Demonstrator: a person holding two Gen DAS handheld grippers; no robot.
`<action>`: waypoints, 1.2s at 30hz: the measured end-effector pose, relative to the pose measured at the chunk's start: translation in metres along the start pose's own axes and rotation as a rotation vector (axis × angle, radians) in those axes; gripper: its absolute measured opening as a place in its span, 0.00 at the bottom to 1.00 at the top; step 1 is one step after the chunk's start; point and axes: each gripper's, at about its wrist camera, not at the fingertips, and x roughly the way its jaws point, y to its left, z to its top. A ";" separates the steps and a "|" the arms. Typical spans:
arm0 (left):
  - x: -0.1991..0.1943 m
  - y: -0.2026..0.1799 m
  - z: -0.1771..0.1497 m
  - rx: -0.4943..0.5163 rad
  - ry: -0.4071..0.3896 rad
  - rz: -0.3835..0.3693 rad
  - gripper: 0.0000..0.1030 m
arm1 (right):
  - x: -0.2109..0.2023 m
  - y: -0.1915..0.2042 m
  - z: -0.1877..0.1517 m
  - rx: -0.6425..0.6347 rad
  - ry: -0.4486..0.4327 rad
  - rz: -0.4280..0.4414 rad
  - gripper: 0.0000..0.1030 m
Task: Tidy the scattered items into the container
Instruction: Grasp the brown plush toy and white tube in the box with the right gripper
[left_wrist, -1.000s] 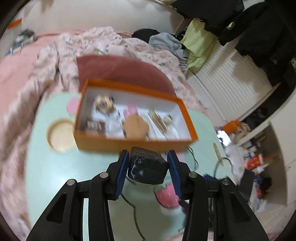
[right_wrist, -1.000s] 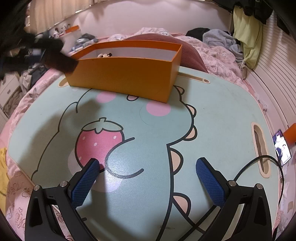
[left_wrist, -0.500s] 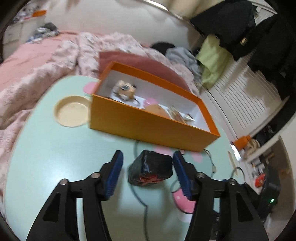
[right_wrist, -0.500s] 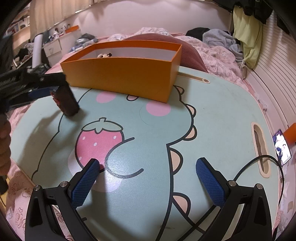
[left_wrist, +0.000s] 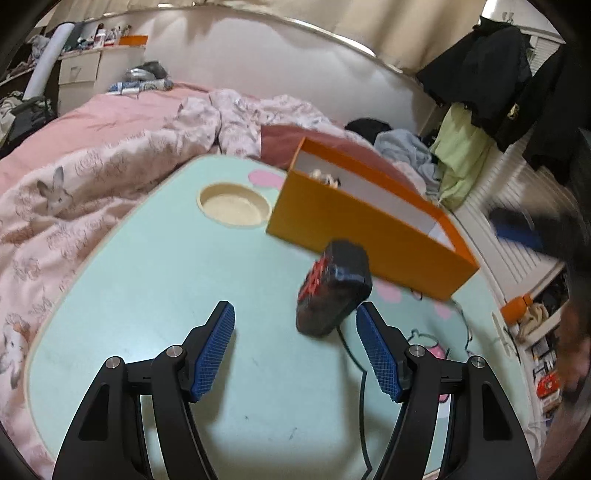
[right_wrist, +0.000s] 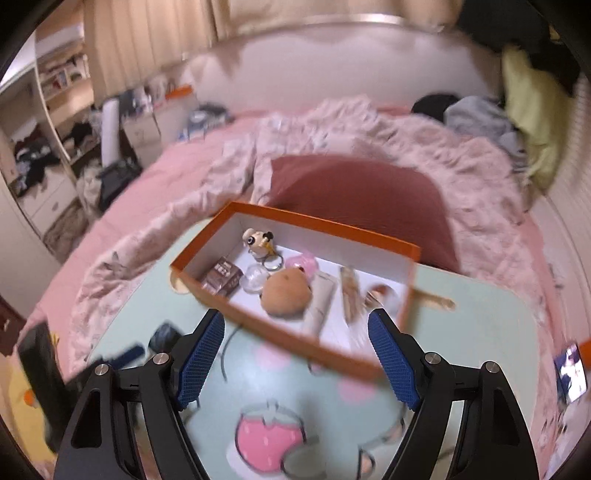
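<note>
Standing tipped on the mint-green tabletop (left_wrist: 155, 280) with its cartoon print, the small black pouch with red stitching (left_wrist: 332, 286) sits just ahead of the left gripper (left_wrist: 295, 345), near the orange box's long front wall. Its long axis leans up and to the right, the red-marked face turned left; whether it rests flat on one end is hard to judge through the blur. The left gripper's blue-padded jaws have just been opening and now stand apart, the left pad well clear of the pouch and the right pad just beside its lower edge, so nothing is gripped. To the left of the box a round, cream-coloured recess (left_wrist: 232, 206) is sunk into the tabletop near its far edge.

The long orange cardboard box with white lining (right_wrist: 369, 240) lies slantwise across the far part of the tabletop. Inside, from left to right, lie a brown carton (right_wrist: 221, 277), a small cartoon-dog keyring (right_wrist: 258, 240), a round tan plush (right_wrist: 286, 295), a pale rolled tube (right_wrist: 321, 299) and a slim tan stick (right_wrist: 349, 291). The right gripper (right_wrist: 297, 362) hangs above the box's near wall; its jaws have just been closing but stand wide with only air between them.
</note>
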 end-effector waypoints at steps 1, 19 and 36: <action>0.002 0.000 -0.003 0.005 0.004 -0.006 0.67 | 0.017 -0.002 0.010 0.005 0.042 -0.007 0.78; 0.002 -0.006 -0.012 0.050 0.001 0.014 0.67 | 0.093 -0.035 0.022 0.204 0.183 0.147 0.33; 0.007 -0.014 -0.013 0.092 0.011 0.046 0.72 | 0.023 -0.053 -0.089 0.368 0.076 0.414 0.34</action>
